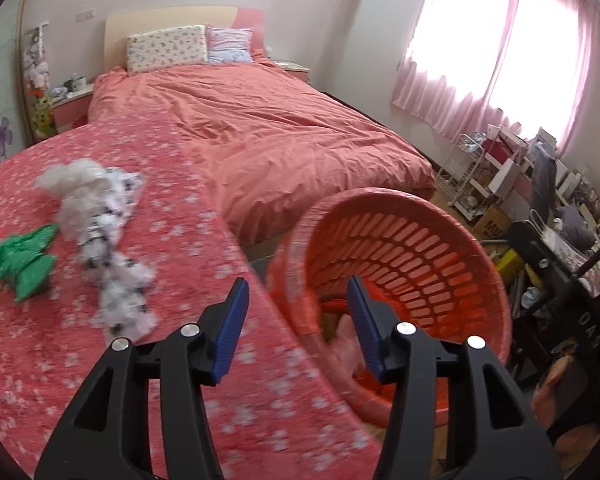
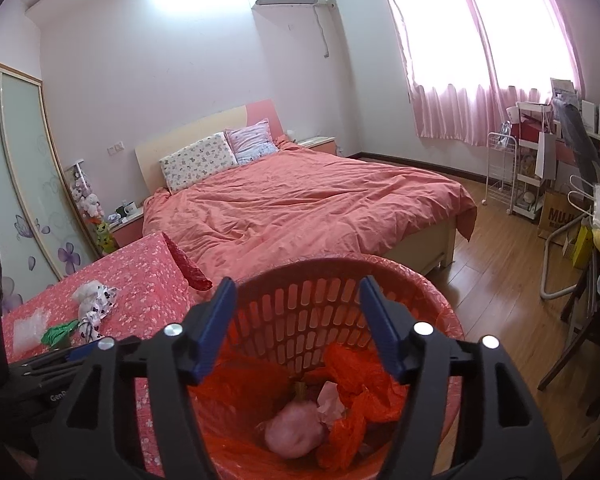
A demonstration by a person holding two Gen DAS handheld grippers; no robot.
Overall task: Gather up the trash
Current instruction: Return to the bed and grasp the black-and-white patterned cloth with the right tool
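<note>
Both your grippers, left [image 1: 296,312] and right [image 2: 298,312], hang over the basket [image 1: 452,240], fingers apart, empty. Remaining trash: wad [image 1: 100,220] and green wrapper [image 1: 24,260] lie far-left on bench [image 1: 220,280]; left is nearer.

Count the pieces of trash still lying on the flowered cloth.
3: a white black-spotted wad, a green scrap just in front of it, and clear bubble wrap at the left edge. More may be hidden behind the left gripper.
</note>
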